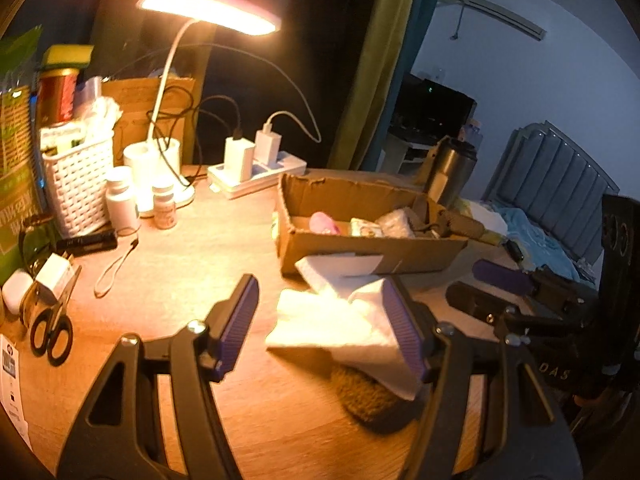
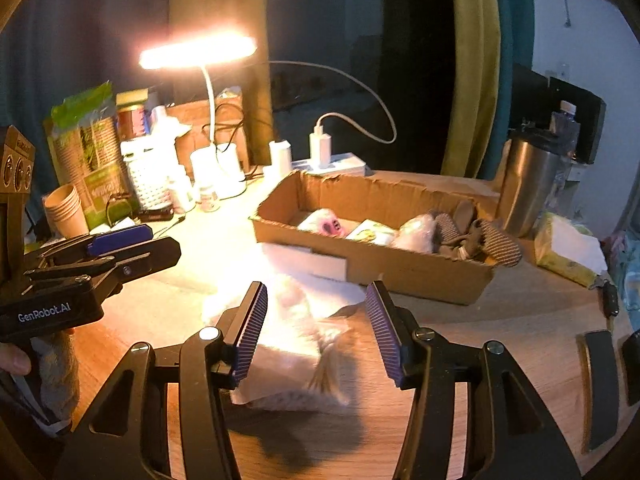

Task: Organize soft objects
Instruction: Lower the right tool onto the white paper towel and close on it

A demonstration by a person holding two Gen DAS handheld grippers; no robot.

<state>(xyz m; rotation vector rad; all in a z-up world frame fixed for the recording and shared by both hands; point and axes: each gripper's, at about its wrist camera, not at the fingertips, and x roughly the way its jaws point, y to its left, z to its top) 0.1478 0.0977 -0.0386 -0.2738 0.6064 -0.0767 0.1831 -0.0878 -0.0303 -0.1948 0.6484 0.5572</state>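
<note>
- Tissue (image 2: 280, 344) lies on the table (image 2: 500, 320), between the right claw's (image 2: 316, 332) fingers.
- Box (image 2: 400, 268) sits just beyond the claw, socks (image 2: 476, 236) in its right end.
- Lamp (image 2: 198, 58) stands far left, behind.
- Left claw (image 2: 120, 240) is at left.
- Tumbler (image 2: 528, 188) stands far right.

- two grippers showing: left gripper (image 1: 320, 320), right gripper (image 2: 316, 328), both gaping wide
- one white tissue pile (image 2: 288, 332) sitting between the right fingers
- one cardboard box (image 2: 400, 268) lying beyond the fingertips
- two pill bottles (image 1: 122, 200) standing far left
- two chargers (image 1: 239, 158) plugging in
- one lamp (image 1: 208, 6) glowing
- one pair of scissors (image 1: 52, 328)
</note>
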